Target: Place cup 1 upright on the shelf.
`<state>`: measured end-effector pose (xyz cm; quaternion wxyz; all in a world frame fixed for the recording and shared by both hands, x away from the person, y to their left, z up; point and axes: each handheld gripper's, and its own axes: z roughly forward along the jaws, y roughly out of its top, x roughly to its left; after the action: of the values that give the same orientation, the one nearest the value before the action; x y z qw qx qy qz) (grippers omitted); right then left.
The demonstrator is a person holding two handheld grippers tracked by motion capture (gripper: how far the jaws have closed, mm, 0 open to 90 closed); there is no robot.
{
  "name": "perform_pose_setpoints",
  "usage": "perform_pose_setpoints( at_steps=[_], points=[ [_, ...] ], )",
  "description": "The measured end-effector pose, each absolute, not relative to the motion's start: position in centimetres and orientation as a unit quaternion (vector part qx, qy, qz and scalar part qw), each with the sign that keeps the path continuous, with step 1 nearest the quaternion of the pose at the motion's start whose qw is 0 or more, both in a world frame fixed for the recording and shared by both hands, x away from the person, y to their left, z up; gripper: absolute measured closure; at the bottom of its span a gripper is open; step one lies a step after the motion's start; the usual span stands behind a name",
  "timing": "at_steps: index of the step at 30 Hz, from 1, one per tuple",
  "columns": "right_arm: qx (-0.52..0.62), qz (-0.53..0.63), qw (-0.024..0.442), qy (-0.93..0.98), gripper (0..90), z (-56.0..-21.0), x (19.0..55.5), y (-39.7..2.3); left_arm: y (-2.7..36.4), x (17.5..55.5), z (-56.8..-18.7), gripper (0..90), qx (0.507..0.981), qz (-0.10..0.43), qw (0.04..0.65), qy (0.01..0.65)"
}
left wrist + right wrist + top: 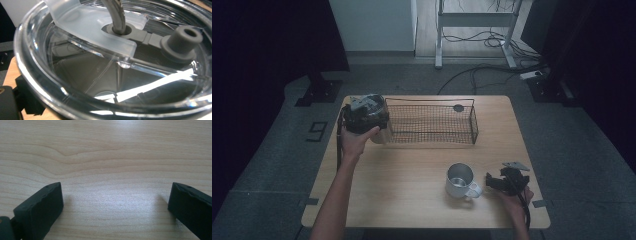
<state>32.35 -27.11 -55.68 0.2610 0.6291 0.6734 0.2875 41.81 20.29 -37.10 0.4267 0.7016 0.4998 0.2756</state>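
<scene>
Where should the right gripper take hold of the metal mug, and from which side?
Judging by its pose, grip the handle of the metal mug: it juts toward the open right gripper beside it. Come in level from that side; the upright round body looks wide for the jaws.

The desk is pale wood, matt and smooth-grained. The lid is clear glossy plastic with a grey rubbery plug. The basket is dark wire mesh. The mug looks like shiny metal.
</scene>
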Motion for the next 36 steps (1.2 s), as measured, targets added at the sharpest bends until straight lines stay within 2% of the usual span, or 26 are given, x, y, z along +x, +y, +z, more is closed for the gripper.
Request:
perform_pose_setpoints(
  at_steps=[36],
  points=[
    [0.630, 0.288, 0.260, 0.673, 0.0, -55.7, 32.4, -27.1, 17.0, 45.2, -36.6, 3.9, 0.708, 0.270, 0.427, 0.494]
  ],
)
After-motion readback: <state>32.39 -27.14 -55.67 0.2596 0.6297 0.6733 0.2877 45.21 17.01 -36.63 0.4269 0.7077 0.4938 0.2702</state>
